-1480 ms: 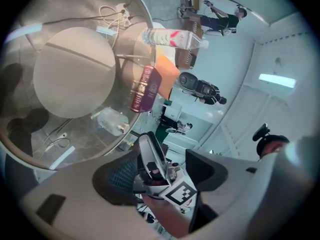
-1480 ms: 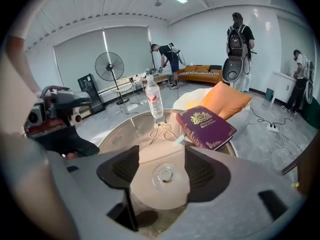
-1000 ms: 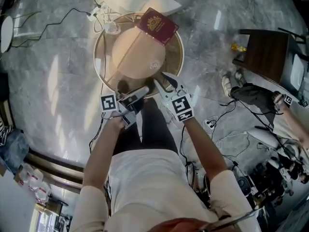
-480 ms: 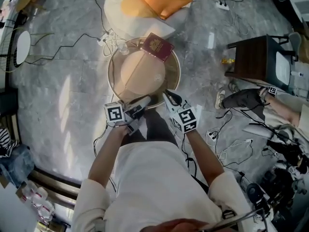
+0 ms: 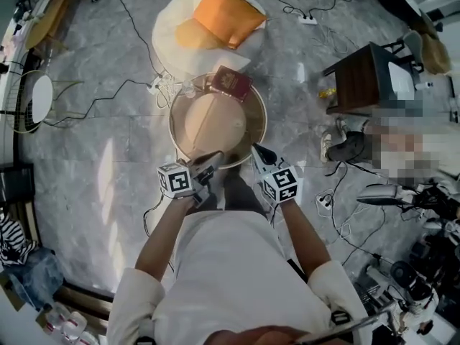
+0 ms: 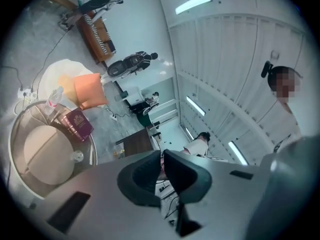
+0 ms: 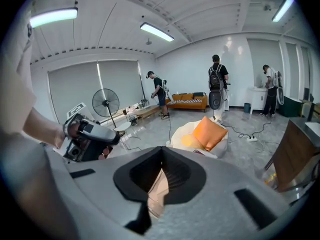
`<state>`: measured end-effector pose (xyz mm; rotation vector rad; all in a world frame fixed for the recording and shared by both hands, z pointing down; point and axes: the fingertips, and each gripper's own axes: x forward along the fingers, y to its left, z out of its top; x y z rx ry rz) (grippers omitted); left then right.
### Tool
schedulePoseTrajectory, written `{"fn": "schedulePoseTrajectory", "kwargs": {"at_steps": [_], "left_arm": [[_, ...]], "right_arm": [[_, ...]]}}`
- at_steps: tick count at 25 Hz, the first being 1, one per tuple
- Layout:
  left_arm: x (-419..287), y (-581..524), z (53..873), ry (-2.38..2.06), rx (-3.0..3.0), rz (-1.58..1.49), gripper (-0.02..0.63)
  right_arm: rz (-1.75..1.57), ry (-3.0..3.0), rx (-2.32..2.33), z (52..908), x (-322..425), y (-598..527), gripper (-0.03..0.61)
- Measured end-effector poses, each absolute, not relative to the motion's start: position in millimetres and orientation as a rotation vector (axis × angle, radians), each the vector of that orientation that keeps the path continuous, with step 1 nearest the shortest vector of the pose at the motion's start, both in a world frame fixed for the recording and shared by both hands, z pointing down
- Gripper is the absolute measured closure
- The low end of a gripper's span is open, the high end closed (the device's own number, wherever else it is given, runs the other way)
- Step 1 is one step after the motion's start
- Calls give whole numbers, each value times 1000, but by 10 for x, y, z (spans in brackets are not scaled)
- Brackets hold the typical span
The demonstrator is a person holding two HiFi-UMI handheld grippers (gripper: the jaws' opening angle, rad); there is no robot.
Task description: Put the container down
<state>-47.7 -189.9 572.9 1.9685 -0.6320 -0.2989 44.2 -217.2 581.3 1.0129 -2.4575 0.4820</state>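
Both hands have come up and back from the round table (image 5: 175, 141); a moment ago the tips were low over its near edge, and now the table looks smaller and further below.

The left gripper (image 5: 214, 156) has just been closing; its jaws are now pressed together with nothing between them. The right gripper (image 5: 257, 150) has done the same; its jaws meet too, and it holds nothing.

The small clear container (image 6: 76, 156) sits on the pale table top by itself, on the side nearer the hands, well apart from both grippers; I cannot tell if it stands straight. A red book (image 5: 230, 83) lies at the far edge; an orange cushion (image 5: 226, 13) rests on the floor beyond.

I think the container has been let go and left on the table; with both grippers holding nothing and lifted away, the job looks done, and nothing seems left but to keep clear of the table.
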Motion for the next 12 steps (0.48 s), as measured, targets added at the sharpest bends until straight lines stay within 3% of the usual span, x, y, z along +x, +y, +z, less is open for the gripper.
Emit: {"fn": "schedulePoseTrajectory", "kwargs": {"at_steps": [12], "left_arm": [[-748,-1385,5523,-791,2013,-222,591]], "right_arm": [[437,-2390,1214,5327,725,-1321,583]]}}
